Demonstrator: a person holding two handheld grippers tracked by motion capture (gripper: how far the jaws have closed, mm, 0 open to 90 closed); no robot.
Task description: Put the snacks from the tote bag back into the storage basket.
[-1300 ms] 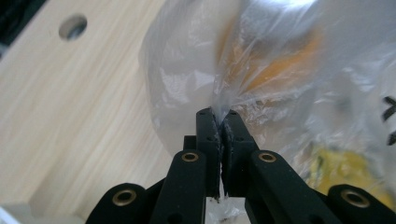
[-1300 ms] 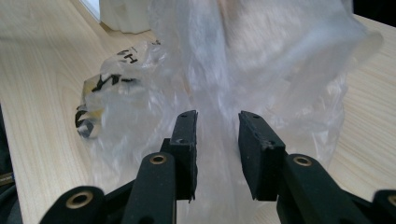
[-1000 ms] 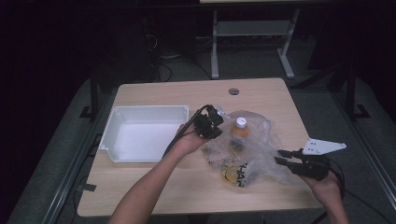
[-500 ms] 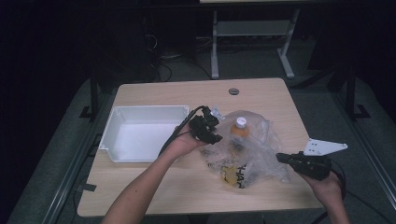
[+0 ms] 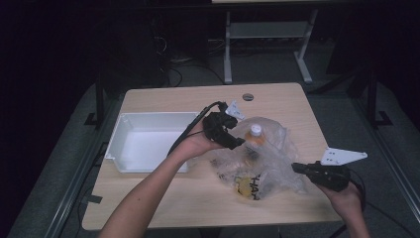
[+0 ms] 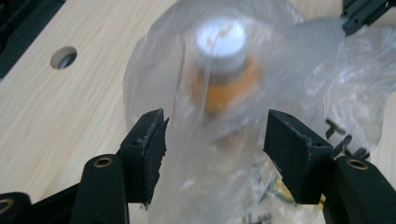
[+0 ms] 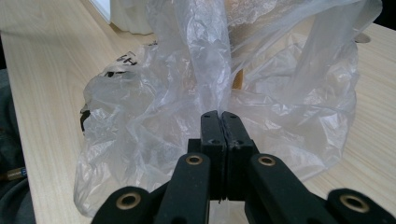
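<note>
Dark floor and a metal stand framed the wooden tabletop (image 5: 163,198), where one clear plastic bag (image 5: 270,163) lay toward the right edge with one white-capped bottle (image 5: 255,133) upright inside. The left gripper (image 5: 236,144) had just been opening; compared with a second ago it had lifted off the bag, its jaws now spread with loose film and the bottle between them, ungripped. The right gripper (image 5: 297,168) was pressed together, pinching the bag's edge (image 7: 212,100). That likely readied a fresh grab. One white tray (image 5: 124,129) sat by the left edge.
</note>
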